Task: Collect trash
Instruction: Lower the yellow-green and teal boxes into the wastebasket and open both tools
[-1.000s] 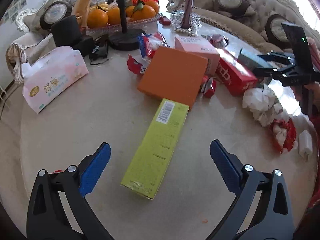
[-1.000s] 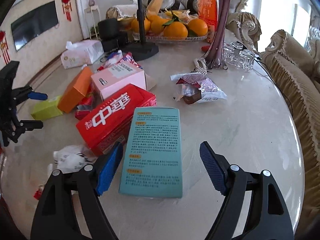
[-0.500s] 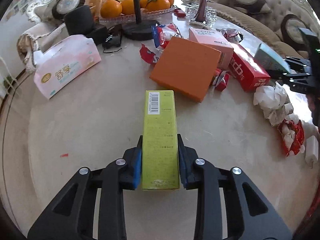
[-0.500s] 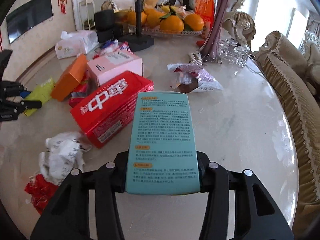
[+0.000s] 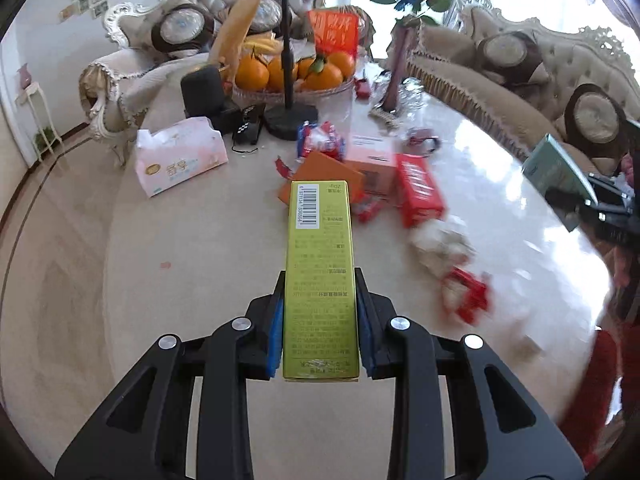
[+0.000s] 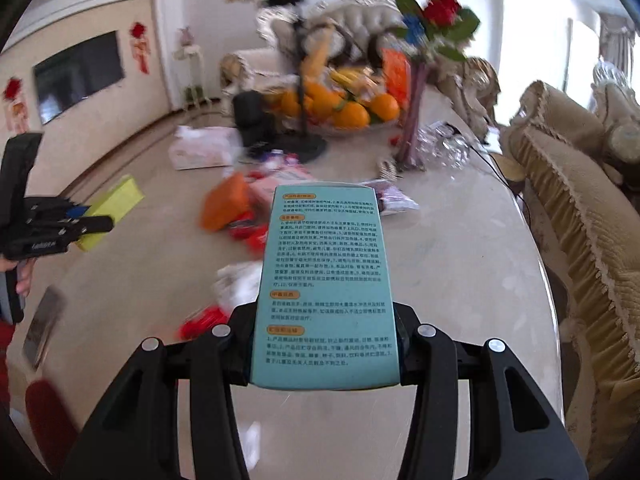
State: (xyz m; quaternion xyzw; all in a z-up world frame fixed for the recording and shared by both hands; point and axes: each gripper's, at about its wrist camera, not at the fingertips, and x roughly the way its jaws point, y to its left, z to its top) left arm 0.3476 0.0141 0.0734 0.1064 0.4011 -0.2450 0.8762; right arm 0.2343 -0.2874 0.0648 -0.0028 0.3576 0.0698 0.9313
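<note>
Grippers two, boxes held two: green box (image 5: pixel 320 276), teal box (image 6: pixel 326 280)

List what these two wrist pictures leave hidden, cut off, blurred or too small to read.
- Trash bin: in neither view, so the drop place is unknown.
- Right wrist view: fruit bowl and orange box smeared by motion blur.
- Left wrist view: red wrappers blurred; small print on the green box too small.
- Blue box hides the table behind it.
</note>
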